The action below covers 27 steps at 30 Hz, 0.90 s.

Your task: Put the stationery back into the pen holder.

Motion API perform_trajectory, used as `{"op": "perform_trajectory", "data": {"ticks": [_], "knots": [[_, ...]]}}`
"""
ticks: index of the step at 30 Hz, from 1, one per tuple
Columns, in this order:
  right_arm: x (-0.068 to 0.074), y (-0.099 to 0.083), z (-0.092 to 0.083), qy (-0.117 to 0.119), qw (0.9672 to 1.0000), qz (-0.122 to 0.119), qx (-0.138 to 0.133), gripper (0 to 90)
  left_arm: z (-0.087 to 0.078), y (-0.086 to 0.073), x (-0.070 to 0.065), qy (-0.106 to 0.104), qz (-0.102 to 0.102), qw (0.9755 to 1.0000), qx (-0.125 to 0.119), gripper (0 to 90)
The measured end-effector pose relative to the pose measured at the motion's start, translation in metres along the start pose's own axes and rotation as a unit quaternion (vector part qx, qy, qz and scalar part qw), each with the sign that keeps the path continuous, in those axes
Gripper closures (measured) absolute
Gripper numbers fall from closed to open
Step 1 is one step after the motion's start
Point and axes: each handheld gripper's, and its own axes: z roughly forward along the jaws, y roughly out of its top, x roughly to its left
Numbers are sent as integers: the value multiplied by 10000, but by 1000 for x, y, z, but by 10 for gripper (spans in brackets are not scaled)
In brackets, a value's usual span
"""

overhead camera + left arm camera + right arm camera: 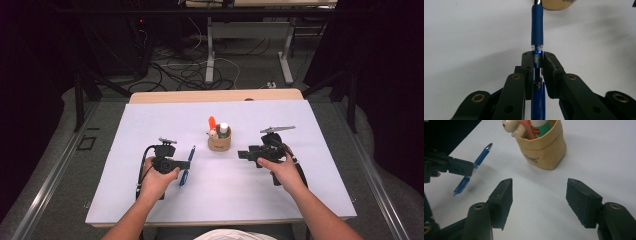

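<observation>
Now left hand-held gripper (537, 61) tight on the blue pen (537, 27), right hand-held gripper (539, 195) apart near the cup (544, 150).

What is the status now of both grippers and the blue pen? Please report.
Left gripper shut on blue pen, tip toward tan pouch. Right gripper open, holds nothing, above the white mat. Nothing between pen and pouch.
</observation>
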Motion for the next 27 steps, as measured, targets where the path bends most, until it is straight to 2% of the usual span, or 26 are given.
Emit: {"op": "perform_trajectory", "data": {"ticks": [2, 4, 5, 6, 7, 15, 16, 18, 22, 27], "knots": [[1, 0, 0, 66, 10000, 40, 61, 393, 0, 0, -2, -25, 54, 10000, -31, 794], [3, 0, 1, 69, 9999, 43, 72, 407, 0, 0, -6, -48, 6, 10000, -79, 794], [4, -1, 2, 74, 9999, 91, 72, 414, 0, 0, -6, -80, 76, 9999, -86, 794], [5, 0, 1, 91, 9999, 113, 91, 418, 0, 0, -8, -116, 9, 9999, -123, 794], [6, -1, 2, 88, 9998, 154, 76, 429, 0, 0, -9, -95, 27, 9998, -148, 794], [9, -2, 2, 186, 9991, 389, 52, 480, 1, -1, -21, -349, 191, 9987, -309, 794], [9, -2, 2, 202, 9988, 438, 30, 487, 0, 0, -22, -385, 265, 9984, -311, 794], [10, -3, 1, 240, 9984, 520, -25, 501, 2, 0, -26, -462, 243, 9977, -428, 795], [11, -3, 0, 448, 9965, 709, -41, 514, 6, 0, -32, -565, 381, 9963, -533, 794], [11, -4, 1, 590, 9941, 907, -42, 541, 9, 0, -37, -694, 482, 9948, -565, 794]]}}
